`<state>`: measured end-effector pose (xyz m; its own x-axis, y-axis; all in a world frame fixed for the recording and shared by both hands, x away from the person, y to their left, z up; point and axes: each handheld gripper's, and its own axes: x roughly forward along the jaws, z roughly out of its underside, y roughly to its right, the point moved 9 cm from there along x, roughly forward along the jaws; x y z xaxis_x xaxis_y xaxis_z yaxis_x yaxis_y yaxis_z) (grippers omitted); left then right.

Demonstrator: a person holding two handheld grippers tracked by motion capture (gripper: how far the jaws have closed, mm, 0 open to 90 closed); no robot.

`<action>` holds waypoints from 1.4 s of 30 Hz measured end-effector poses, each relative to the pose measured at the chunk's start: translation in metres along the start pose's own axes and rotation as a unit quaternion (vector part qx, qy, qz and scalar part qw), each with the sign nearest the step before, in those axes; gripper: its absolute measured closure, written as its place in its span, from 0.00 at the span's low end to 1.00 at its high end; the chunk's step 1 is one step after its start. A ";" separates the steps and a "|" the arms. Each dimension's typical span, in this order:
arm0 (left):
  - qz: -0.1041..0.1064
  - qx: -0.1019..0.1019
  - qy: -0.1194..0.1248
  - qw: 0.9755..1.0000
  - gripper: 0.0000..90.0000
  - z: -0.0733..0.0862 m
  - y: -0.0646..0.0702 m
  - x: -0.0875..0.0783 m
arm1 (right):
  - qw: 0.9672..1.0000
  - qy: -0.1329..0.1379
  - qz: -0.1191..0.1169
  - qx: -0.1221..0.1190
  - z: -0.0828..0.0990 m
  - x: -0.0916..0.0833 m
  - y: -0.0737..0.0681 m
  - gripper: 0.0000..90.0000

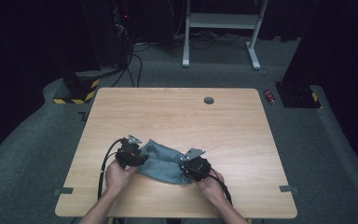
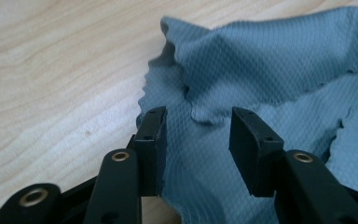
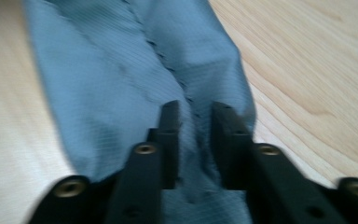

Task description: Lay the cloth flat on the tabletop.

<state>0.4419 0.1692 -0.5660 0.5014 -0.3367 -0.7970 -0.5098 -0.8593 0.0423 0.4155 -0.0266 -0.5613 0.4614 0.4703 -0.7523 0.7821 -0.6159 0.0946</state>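
A grey-blue cloth (image 1: 164,164) lies rumpled and folded on the wooden table (image 1: 177,114) near its front edge. My left gripper (image 1: 141,160) is at the cloth's left end. In the left gripper view its jaws stand open (image 2: 197,135) over the cloth (image 2: 261,60), a raised fold lying just beyond them. My right gripper (image 1: 185,169) is at the cloth's right end. In the right gripper view its jaws (image 3: 196,126) stand a little apart above the cloth (image 3: 107,79), over a wavy hem, and the pads do not press on it.
A round cable hole (image 1: 209,100) sits near the table's far edge. Grey tape tabs (image 1: 63,190) mark the front corners. On the floor beyond are a red can (image 1: 270,96), a white desk frame (image 1: 221,21) and black stands with cables.
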 end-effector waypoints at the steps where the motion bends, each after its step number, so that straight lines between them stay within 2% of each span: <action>1: 0.000 -0.002 -0.002 1.000 0.63 0.003 0.000 0.001 | 1.000 -0.005 0.002 0.003 0.001 0.002 0.003 0.90; 3: -0.001 0.000 -0.006 1.000 0.64 0.010 -0.001 0.002 | 1.000 -0.013 0.011 0.008 0.004 0.004 0.011 0.98; 6: 0.002 -0.005 -0.004 1.000 0.64 0.016 -0.002 0.001 | 0.999 -0.027 0.035 0.002 0.005 0.005 0.024 0.99; 8: 0.006 -0.008 -0.003 1.000 0.64 0.015 -0.003 0.000 | 0.998 -0.030 0.048 0.008 0.003 0.004 0.035 1.00; 12: 0.020 -0.011 0.008 1.000 0.64 0.006 0.001 -0.001 | 0.998 -0.017 0.054 0.031 -0.002 0.000 0.048 0.99; 14: 0.022 -0.007 0.008 1.000 0.64 0.001 0.003 0.001 | 0.998 -0.004 0.042 0.037 -0.004 -0.006 0.044 0.92; 17: 0.031 -0.015 0.010 0.999 0.64 -0.007 0.005 0.006 | 0.999 0.003 0.023 0.027 -0.001 -0.013 0.030 0.83; 19: 0.030 -0.020 0.010 0.999 0.64 -0.011 0.005 0.011 | 0.999 0.005 0.007 0.034 0.007 -0.017 0.020 0.78; 23: 0.030 -0.020 0.009 0.999 0.67 -0.017 0.005 0.017 | 0.999 0.008 -0.001 0.048 0.027 -0.020 0.007 0.68; 26: 0.041 -0.039 0.018 0.998 0.73 -0.021 0.005 0.019 | 0.999 0.014 -0.013 0.049 0.033 -0.022 -0.003 0.65; 28: 0.048 -0.042 0.014 0.998 0.82 -0.020 0.005 0.021 | 0.999 0.013 -0.020 0.040 0.034 -0.021 -0.010 0.63; 30: 0.051 -0.038 0.015 0.998 0.89 -0.020 0.006 0.020 | 0.999 0.005 -0.020 0.029 0.034 -0.019 -0.014 0.67; 32: 0.053 -0.034 0.020 0.998 0.95 -0.022 0.006 0.018 | 1.000 -0.004 -0.013 0.019 0.034 -0.016 -0.016 0.81; 34: 0.056 -0.035 0.024 0.998 0.98 -0.023 0.006 0.015 | 1.000 0.002 -0.001 0.010 0.033 -0.016 -0.015 0.97; 37: 0.058 -0.027 0.022 0.998 0.99 -0.026 0.007 0.010 | 1.000 0.006 0.008 0.006 0.030 -0.019 -0.010 1.00; 42: 0.066 -0.026 0.040 0.997 0.99 -0.042 0.008 0.000 | 1.000 0.018 0.021 0.013 0.017 -0.031 0.008 1.00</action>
<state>0.4667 0.1463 -0.5403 0.4879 -0.4758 -0.7318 -0.5395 -0.8235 0.1757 0.4004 -0.0573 -0.5486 0.5090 0.4646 -0.7246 0.7502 -0.6523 0.1087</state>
